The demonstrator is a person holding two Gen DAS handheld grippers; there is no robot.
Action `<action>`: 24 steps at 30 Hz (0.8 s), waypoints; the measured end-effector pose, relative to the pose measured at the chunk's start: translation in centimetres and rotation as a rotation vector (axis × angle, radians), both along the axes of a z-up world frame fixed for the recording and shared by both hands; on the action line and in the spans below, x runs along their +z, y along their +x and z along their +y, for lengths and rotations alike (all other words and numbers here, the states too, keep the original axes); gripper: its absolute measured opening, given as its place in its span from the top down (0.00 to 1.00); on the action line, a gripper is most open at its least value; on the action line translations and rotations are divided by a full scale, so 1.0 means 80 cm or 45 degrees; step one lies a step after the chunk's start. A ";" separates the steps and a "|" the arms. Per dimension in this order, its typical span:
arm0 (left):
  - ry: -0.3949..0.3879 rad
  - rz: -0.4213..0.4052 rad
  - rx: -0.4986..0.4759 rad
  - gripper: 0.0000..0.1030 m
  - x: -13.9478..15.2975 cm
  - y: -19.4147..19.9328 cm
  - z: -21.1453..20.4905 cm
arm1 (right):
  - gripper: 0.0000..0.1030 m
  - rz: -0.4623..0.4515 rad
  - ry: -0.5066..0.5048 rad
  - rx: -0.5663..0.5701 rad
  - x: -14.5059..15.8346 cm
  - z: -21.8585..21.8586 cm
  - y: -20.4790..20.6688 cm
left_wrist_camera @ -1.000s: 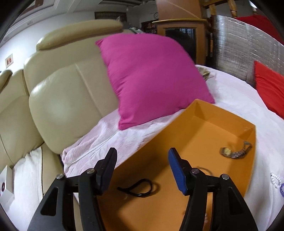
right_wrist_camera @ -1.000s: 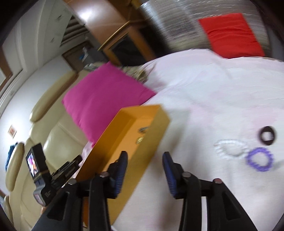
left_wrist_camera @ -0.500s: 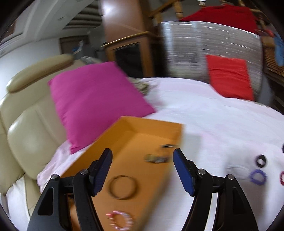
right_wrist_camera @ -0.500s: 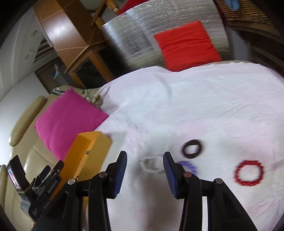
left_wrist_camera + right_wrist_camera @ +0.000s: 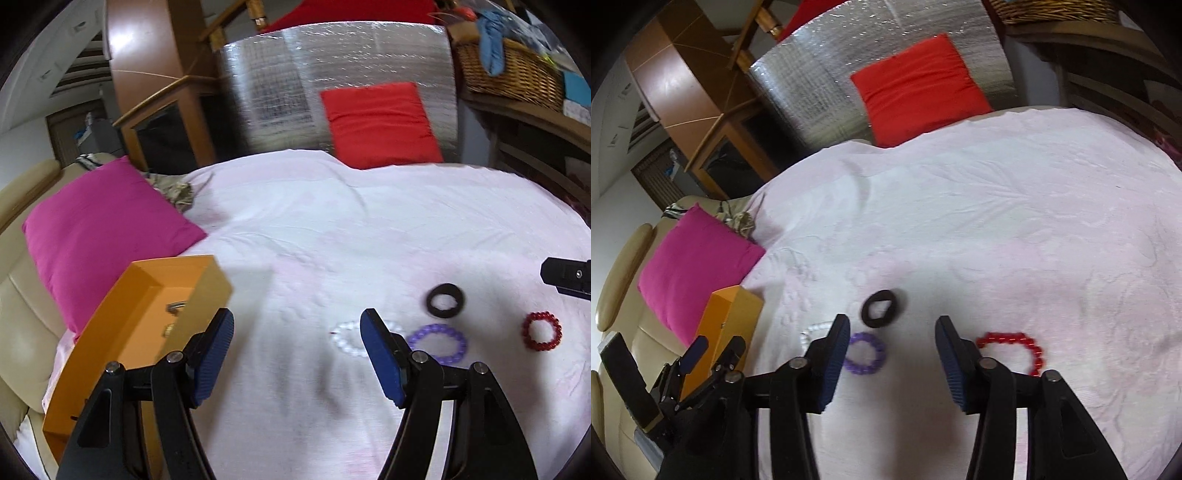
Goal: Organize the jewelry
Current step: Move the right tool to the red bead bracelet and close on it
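Hovering with fingers apart and empty, the right claw (image 5: 892, 354) sits nearest the black ring (image 5: 882, 308), just beyond it; the left claw (image 5: 297, 354), also apart, frames the white bracelet (image 5: 349, 338).

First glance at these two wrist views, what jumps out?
Four loose rings on the pale sheet: black ring, purple bracelet, red bead bracelet and a white one, clustered just ahead of the open right gripper. The orange box sits left of the open left gripper, with the magenta pillow behind it.
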State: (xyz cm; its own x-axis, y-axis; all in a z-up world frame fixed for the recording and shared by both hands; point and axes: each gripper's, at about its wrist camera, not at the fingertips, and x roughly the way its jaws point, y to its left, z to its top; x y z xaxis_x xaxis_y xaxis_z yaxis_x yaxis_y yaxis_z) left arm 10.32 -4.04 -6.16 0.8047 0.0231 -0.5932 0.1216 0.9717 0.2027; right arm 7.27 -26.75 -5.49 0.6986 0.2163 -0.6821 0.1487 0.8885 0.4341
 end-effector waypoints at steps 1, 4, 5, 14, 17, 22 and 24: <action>0.002 0.004 -0.008 0.30 -0.001 0.000 -0.004 | 0.48 0.007 -0.007 -0.005 -0.001 -0.004 -0.001; 0.010 0.014 -0.020 0.31 -0.007 -0.002 -0.017 | 0.48 0.024 -0.016 -0.016 -0.005 -0.016 -0.004; 0.011 0.017 -0.022 0.30 -0.008 -0.002 -0.020 | 0.48 0.030 -0.019 -0.018 -0.006 -0.021 -0.005; 0.011 0.041 -0.034 0.31 -0.014 0.002 -0.033 | 0.48 0.069 -0.053 -0.052 -0.013 -0.047 -0.013; 0.017 0.047 -0.041 0.30 -0.017 0.002 -0.038 | 0.48 0.086 -0.061 -0.061 -0.016 -0.054 -0.015; 0.031 0.061 -0.044 0.31 -0.021 0.003 -0.041 | 0.48 0.130 -0.067 -0.077 -0.023 -0.065 -0.017; 0.036 0.082 -0.056 0.31 -0.025 0.006 -0.042 | 0.48 0.154 -0.071 -0.082 -0.027 -0.069 -0.017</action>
